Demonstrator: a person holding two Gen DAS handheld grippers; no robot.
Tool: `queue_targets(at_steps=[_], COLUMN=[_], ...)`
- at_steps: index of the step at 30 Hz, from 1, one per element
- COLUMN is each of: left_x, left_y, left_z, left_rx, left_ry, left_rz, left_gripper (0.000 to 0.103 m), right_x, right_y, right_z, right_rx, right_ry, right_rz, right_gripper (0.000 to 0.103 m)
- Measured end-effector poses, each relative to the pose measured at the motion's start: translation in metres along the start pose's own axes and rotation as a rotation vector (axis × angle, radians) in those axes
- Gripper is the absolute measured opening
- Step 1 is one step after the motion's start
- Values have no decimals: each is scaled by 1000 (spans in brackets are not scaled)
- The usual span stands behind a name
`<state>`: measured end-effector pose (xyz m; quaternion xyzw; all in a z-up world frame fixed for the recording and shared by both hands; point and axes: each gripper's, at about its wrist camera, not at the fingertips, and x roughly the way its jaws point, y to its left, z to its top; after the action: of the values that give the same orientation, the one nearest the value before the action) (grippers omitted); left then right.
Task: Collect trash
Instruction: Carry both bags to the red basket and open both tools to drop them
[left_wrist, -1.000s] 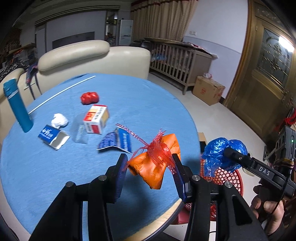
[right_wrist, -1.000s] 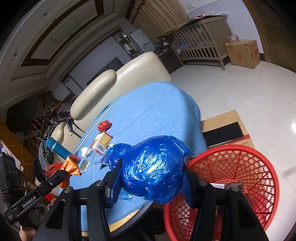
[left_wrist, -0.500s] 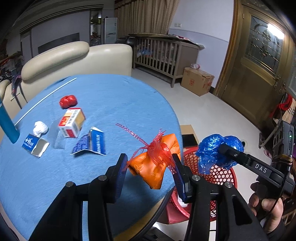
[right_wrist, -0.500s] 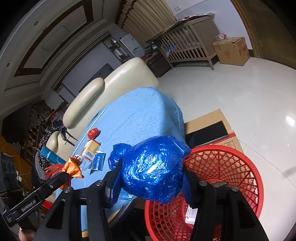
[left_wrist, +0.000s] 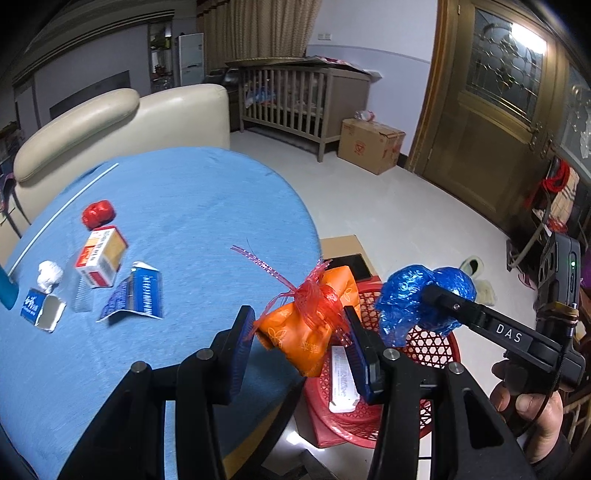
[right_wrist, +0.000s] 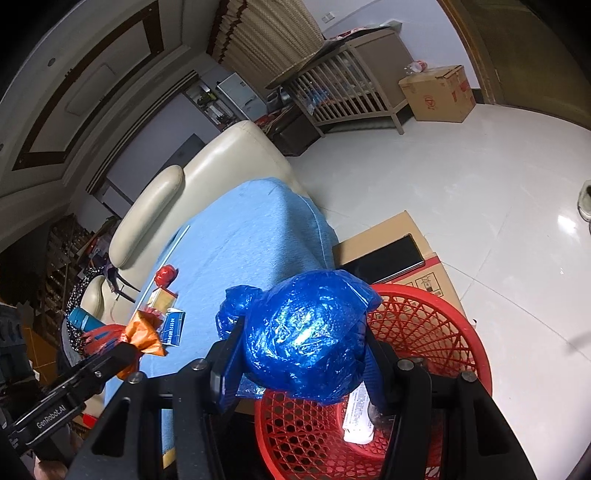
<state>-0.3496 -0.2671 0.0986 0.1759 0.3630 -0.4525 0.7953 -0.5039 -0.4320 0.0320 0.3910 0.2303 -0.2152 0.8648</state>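
Note:
My left gripper (left_wrist: 299, 328) is shut on an orange packet with red mesh ribbon (left_wrist: 310, 325), held at the table's right edge, partly over the red mesh basket (left_wrist: 436, 343). My right gripper (right_wrist: 301, 350) is shut on a crumpled blue plastic bag (right_wrist: 306, 343), held above the basket (right_wrist: 424, 332). The blue bag also shows in the left wrist view (left_wrist: 413, 299), and the orange packet in the right wrist view (right_wrist: 144, 332). A white packet (right_wrist: 358, 413) lies in the basket.
On the blue round table (left_wrist: 207, 206) lie a red wrapper (left_wrist: 98, 213), a red-and-white box (left_wrist: 101, 254), blue cartons (left_wrist: 136, 295), a white paper ball (left_wrist: 50, 275) and a white stick (left_wrist: 62, 210). Flat cardboard (right_wrist: 391, 251) lies on the floor beside the basket. A cream sofa (left_wrist: 110, 118) stands behind.
Both grippers have moved right, away from the table and toward the red basket, still holding the orange packet and the blue bag. More of the basket is in view.

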Motion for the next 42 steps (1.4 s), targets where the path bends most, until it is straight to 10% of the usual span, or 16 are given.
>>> queue_targets(at_steps=[28,34,42], left_x=[51,54,61], left_y=[-41,-44,-54], left_z=[-9,-10,-13], left_rx=[74,84,105], left_ry=[116,116,124], left_rz=[-67,-76,-101], left_gripper=[49,49,49], right_x=[14,30,6], right_y=[-58,-65,-69], right_z=[-21,-27,-10], right_rx=[41,23,56], right_ry=[66,166,63], right_rz=[-165,-234,-244], right_gripper=[58,68,78])
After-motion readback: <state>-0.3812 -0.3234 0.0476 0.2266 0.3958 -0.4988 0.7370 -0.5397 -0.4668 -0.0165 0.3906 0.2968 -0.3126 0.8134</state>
